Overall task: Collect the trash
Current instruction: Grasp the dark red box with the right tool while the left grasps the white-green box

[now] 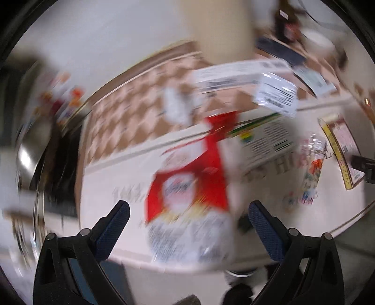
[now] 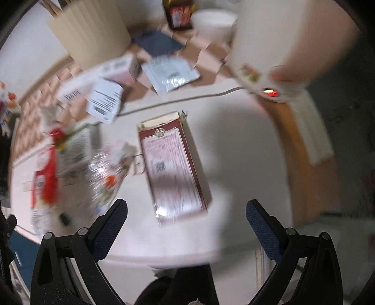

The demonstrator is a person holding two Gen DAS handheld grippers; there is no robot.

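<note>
Both views are motion-blurred. A red and white snack bag lies on the pale table, just ahead of my open left gripper, whose fingers hold nothing. To its right lie a printed flat box and a crinkled clear wrapper. In the right wrist view a maroon-edged open carton lies flat ahead of my open right gripper. The clear wrapper and the red bag lie to its left.
White barcode boxes and a silvery pouch sit on a checkered mat at the back. A cream ribbed cylinder, a white bowl, a dark bottle and a cable are nearby. The table's front edge is close.
</note>
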